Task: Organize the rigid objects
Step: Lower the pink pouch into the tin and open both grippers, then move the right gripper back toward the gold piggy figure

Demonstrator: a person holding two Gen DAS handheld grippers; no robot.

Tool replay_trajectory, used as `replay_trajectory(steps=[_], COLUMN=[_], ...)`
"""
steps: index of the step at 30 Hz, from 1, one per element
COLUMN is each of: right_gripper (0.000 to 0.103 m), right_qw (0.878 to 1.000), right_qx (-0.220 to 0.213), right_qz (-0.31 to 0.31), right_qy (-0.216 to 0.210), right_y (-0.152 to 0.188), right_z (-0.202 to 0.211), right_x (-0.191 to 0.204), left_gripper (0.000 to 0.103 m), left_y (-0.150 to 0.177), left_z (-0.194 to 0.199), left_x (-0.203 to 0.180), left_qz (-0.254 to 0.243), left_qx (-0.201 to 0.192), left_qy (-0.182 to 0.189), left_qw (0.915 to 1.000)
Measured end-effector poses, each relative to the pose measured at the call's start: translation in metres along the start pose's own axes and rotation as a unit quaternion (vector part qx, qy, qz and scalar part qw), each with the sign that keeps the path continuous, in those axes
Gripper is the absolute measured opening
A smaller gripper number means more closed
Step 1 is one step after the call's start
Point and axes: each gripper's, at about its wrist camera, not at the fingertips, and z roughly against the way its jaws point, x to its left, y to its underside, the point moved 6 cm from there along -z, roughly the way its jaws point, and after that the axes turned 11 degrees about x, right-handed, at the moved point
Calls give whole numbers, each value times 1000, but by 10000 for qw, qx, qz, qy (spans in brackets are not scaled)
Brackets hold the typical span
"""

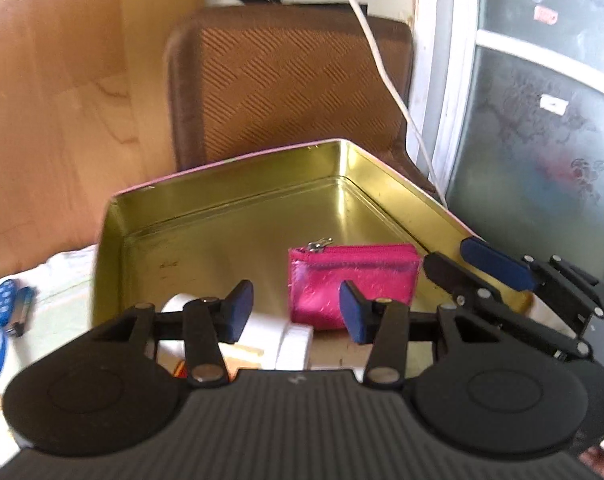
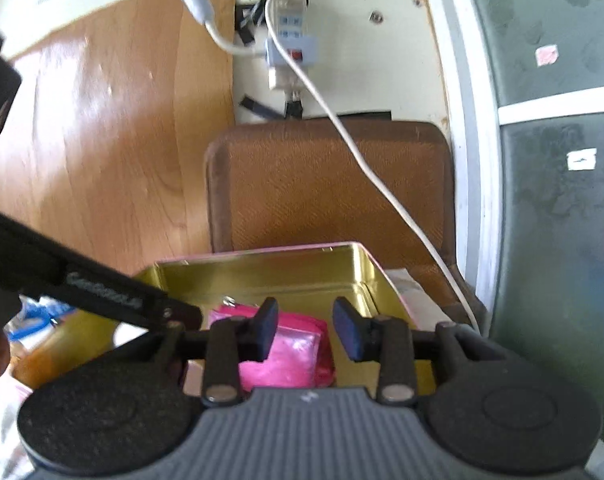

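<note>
Two open tools over a gold tin with a pink purse inside

The pink purse (image 1: pixel 352 280) lies in the gold tin (image 1: pixel 230 220), low in the middle of the left view, its long side running left to right, zip on top. The left tool (image 1: pixel 296 310) is wide open, holds nothing, and the purse sits just past its right pad. The right tool (image 2: pixel 308 330) is also open and empty, right above the purse (image 2: pixel 286 354), so it looks nearer. White tubs (image 1: pixel 278 336) lie by the purse. Small writing on the black arm is too blurry to read.
</note>
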Motion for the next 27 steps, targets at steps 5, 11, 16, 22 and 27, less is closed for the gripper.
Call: replay_trajectory(steps=[5,11,16,22,27], right_gripper=[32,34,36,37,39], right_qw=[9993,9969,9945,9932,9933], right_qx=[-85,-51,89,408,592], right_qz=[-316,-690,-881,-779,-514], right_qy=[-181,-369,-557,-757,-851], right_y=[14,31,47,60,68], right_z=[28,57,71,74,72], right_x=[2,23,42,72,100], left_gripper=[52,52,57,57,57], left_y=[25,59,83,111,129], left_z=[23,40,56,64,66], left_x=[13,31,52,75,99], left_qz=[150,197,317,437,600], left_qx=[48,133,80,78,96], left_qy=[-48,-257,-406,-565,-730], left_qw=[9999,9994,9986,9974,9955])
